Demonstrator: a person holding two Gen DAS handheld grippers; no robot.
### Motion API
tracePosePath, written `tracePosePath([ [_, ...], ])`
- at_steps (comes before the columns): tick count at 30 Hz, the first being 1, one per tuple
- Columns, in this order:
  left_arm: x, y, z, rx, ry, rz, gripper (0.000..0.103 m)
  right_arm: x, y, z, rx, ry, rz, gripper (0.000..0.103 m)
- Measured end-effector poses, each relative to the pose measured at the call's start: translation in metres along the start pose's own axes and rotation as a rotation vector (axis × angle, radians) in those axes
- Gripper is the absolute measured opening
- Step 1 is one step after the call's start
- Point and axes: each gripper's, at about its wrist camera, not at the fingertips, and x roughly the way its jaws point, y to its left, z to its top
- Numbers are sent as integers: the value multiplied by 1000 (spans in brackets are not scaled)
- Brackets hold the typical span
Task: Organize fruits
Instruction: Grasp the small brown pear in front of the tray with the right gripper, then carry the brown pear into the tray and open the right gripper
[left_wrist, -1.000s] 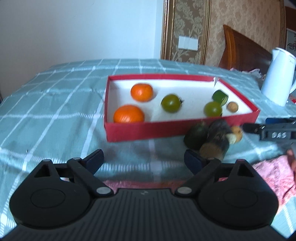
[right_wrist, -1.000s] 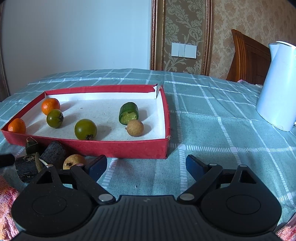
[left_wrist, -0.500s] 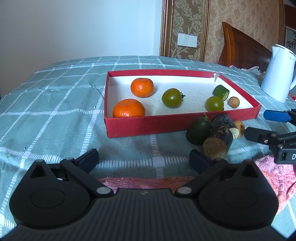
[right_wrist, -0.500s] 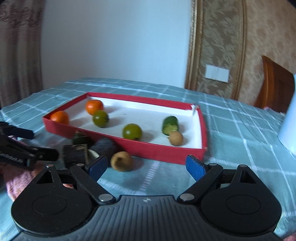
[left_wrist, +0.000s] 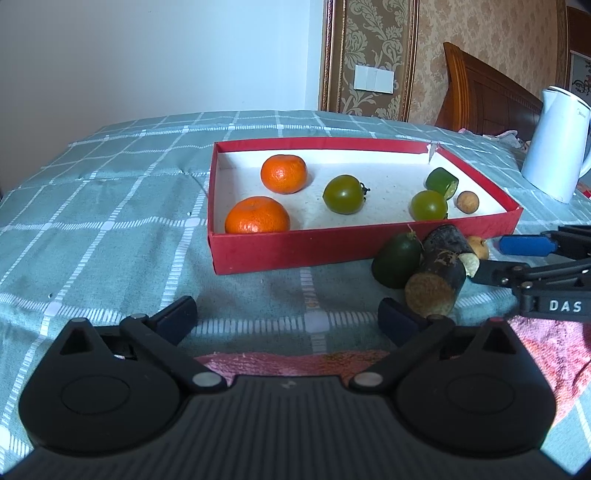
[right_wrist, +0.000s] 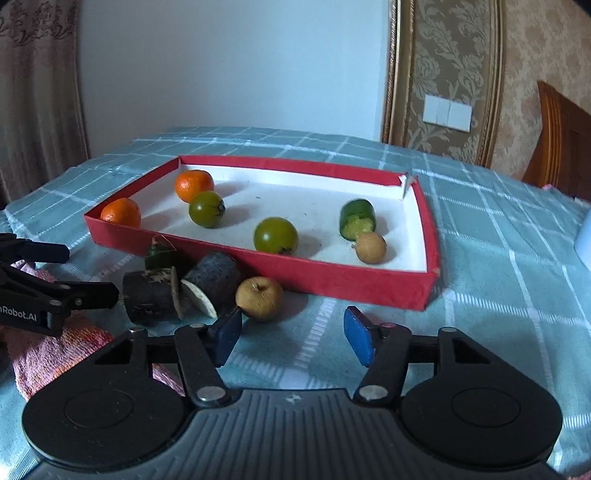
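While the left claw (left_wrist: 287, 316) stands wide apart over bare cloth, the right claw (right_wrist: 291, 336) is closing with nothing between its pads, just short of a brown fruit (right_wrist: 259, 298), possibly a longan, beside the red tray (right_wrist: 332, 275).

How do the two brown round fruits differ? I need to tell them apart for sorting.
The small brown fruit lies inside the red box, beside the cut green piece. The big brown fruit sits outside on the tablecloth, by the dark chunks, and looks clearly larger. Both are round and tan.
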Motion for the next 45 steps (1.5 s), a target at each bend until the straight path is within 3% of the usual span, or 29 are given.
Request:
tracePosePath([
  [6,0,0,0,1,0,1,103,5,12,4,-52,3,24,37],
  [11,0,0,0,0,0,0,103,8,17,6,-83,-1,29,30],
  [32,0,0,0,1,0,1,103,-10,3,3,35,-59,43,30],
  [45,0,0,0,1,0,1,103,-1,-28,42,109,-105,-31,30],
])
